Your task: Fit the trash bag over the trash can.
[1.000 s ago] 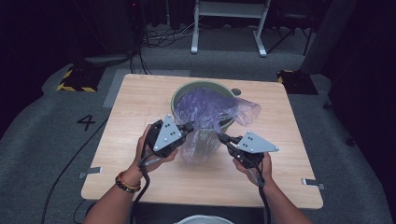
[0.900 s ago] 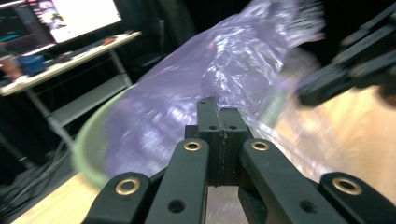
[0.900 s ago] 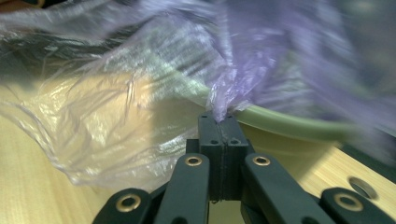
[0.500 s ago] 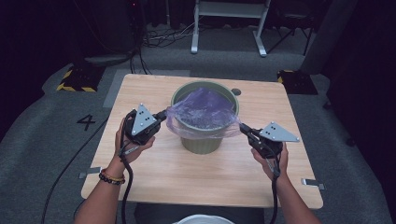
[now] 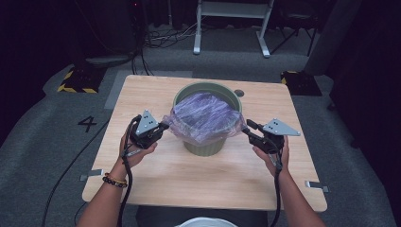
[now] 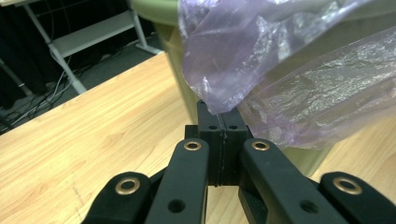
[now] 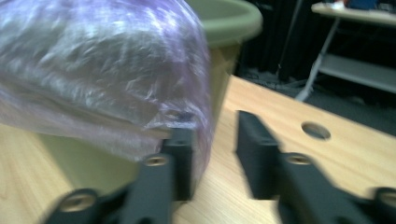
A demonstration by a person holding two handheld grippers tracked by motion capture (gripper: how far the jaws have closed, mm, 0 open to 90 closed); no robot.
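The purple plastic bag lay stretched over the green bin on the wooden table, its left edge pinched tight between the clenched jaws of the left gripper, while the right gripper had just been opening, the bag's edge brushing one jaw.

The wooden table is lit evenly from overhead while the room around it sinks into near black, darkest at nine and three o'clock. Shadows are soft and short under the green bin. The purple bag catches small white glints on its creases. In the left gripper view the near black links are crisp and the background at eleven o'clock goes soft. The right gripper view is smeared with motion blur throughout, edges ghosted.
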